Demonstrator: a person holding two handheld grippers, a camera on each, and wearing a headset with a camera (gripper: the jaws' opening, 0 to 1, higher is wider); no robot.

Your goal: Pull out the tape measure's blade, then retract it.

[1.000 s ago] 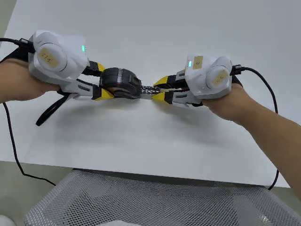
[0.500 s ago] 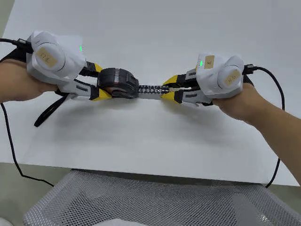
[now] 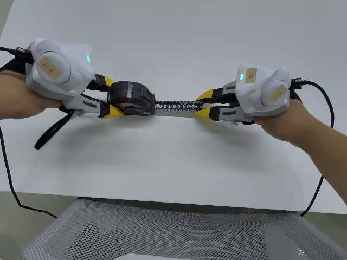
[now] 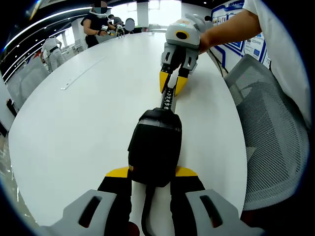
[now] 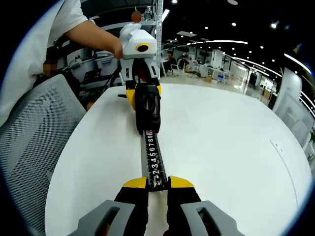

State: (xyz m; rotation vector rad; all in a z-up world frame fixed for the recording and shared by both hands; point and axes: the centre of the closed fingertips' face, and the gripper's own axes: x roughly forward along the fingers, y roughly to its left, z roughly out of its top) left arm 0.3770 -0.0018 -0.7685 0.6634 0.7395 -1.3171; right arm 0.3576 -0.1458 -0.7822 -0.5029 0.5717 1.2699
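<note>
Two grippers face each other over a white table, both held low above its top. We read the head view from left to right.

- **Far left:** a black cord runs out of the picture, and a dark strap trails on the table. We cannot make out where its upper end is fastened.
- **Left gripper:** the left gripper has its jaws drawn in narrow on the black tape measure, one yellow tip on each side of the case. The hand behind it is largely covered by the white housing.
- **Tape measure:** in the left gripper view the case hides most of both jaws, and a dark loop hangs below it. We cannot tell whether the case touches the table or sits just above it.
- **Blade:** the blade spans the gap between the two grippers, roughly level. In the right gripper view we read its digits one to nine. The markings past that disappear into the mouth of the case.
- **Right gripper:** the right gripper is pinched nearly together on the blade's free end. The end hook is buried between the yellow tips and cannot be seen.
- **Far right:** a second cord loops off the table's edge.
- **Foreground:** a grey mesh chair crosses the bottom of the head view and is cut off by the frame.
</note>
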